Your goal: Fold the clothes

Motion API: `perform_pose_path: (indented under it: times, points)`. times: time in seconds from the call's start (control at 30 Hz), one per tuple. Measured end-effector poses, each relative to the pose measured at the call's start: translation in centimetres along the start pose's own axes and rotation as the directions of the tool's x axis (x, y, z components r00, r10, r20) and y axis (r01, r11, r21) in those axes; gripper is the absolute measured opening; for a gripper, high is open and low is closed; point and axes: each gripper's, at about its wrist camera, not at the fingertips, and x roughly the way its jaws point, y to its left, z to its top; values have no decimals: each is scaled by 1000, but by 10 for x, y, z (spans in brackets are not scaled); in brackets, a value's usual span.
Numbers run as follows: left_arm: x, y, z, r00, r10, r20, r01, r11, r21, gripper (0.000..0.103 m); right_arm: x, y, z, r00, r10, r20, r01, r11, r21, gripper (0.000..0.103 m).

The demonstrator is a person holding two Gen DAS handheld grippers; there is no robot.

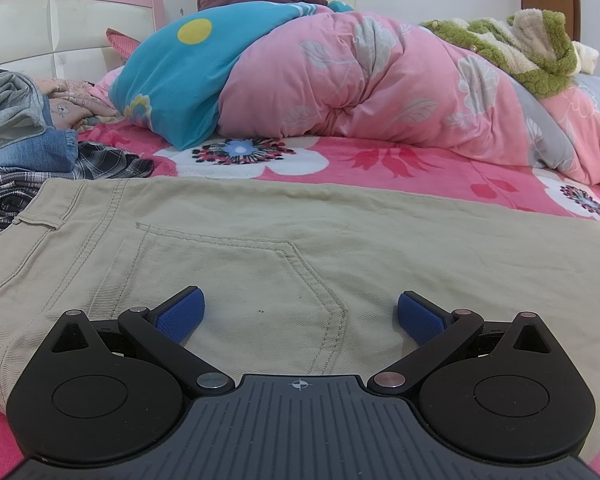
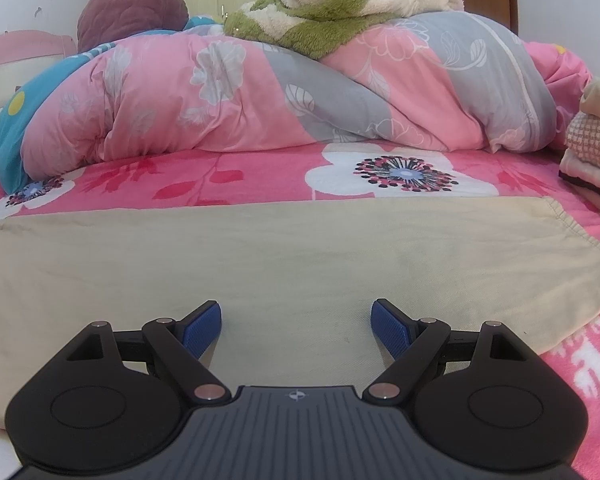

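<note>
Khaki trousers (image 1: 260,248) lie flat, long axis 9-to-3; left gripper (image 1: 300,316) over the waist pocket, right gripper (image 2: 296,328) nearer the hem, both wide open, holding nothing.

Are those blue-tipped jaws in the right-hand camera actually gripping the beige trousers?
Apart, in the sense of no grip: in the right wrist view the right gripper stands wide open, with flat beige trousers showing between its blue pads. Whether the tips rest on the cloth cannot be told.

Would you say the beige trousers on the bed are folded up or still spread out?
Spread out: the beige trousers lie flat along the bed, back pocket facing up, hem at the far right.
</note>
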Motion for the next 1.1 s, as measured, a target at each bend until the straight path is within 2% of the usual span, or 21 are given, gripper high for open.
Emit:
perform_pose_path:
  times: [1.1]
  points:
    - [0, 0, 0, 1000, 1, 0, -1, 1000, 1, 103, 1, 2, 1, 1000, -8, -7, 8, 1000, -15, 85]
